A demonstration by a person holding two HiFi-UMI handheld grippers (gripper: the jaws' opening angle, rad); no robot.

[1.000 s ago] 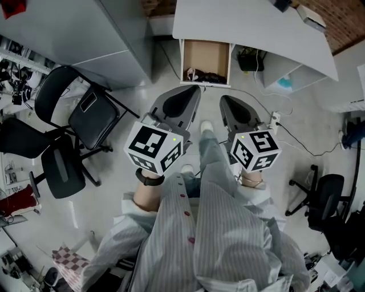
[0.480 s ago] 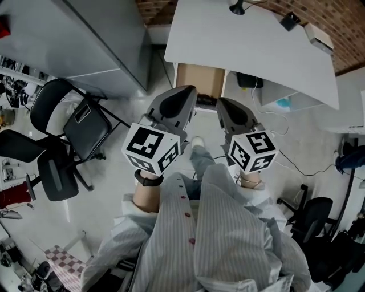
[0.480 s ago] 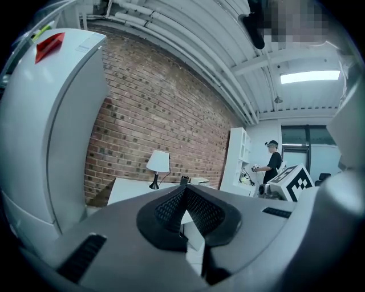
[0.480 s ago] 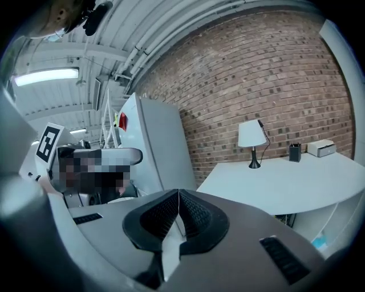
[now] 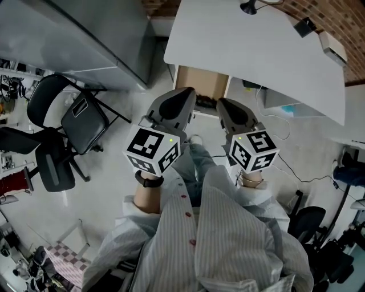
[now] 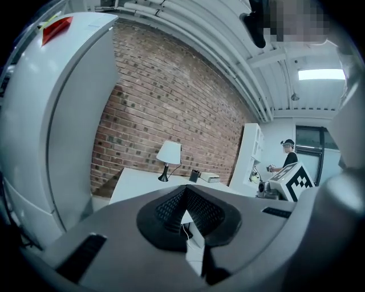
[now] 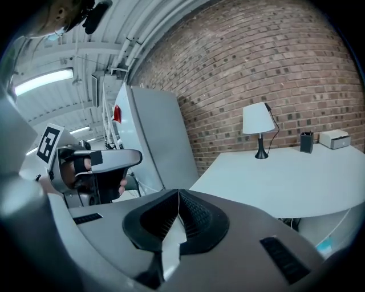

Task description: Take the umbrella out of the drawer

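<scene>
Head view, looking steeply down. Left gripper [image 5: 181,98] and right gripper [image 5: 228,108] are side by side, both noses toward 12 o'clock. Their marker cubes sit over the wrists at 6 o'clock and cover the hands.

- Drawer [image 5: 199,84]: pulled out from under the desk [image 5: 256,51], at 12 o'clock from the gripper noses. The bare wooden floor shows at its far end. The near end is cut off by the two gripper bodies.
- Umbrella [image 5: 205,103]: only a dark strip shows, at the drawer's near end in the gap between the two noses. It is mostly covered and too small to make out its shape. Neither gripper touches it.
- Left gripper view: pads [image 6: 171,208] pressed together at the tip, nothing pinched. A thin white cable shows through the slot below them. The drawer is out of sight under the gripper body.
- Right gripper view: pads [image 7: 197,214] likewise pressed together and empty. The left gripper appears at 9 o'clock with part of a hand on its grip.
- Lamp [image 5: 248,7]: clipped by the top edge in the head view, whole in both gripper views against the brick wall [image 6: 171,97].
- Cabinet [image 5: 74,34]: at 10 o'clock, with a chair [image 5: 82,120] at 9 o'clock.
- Striped shirt [image 5: 228,239]: fills the 6 o'clock edge and hides the floor below.
- Far person [image 6: 289,155]: at 3 o'clock in the left gripper view, small and indistinct.
</scene>
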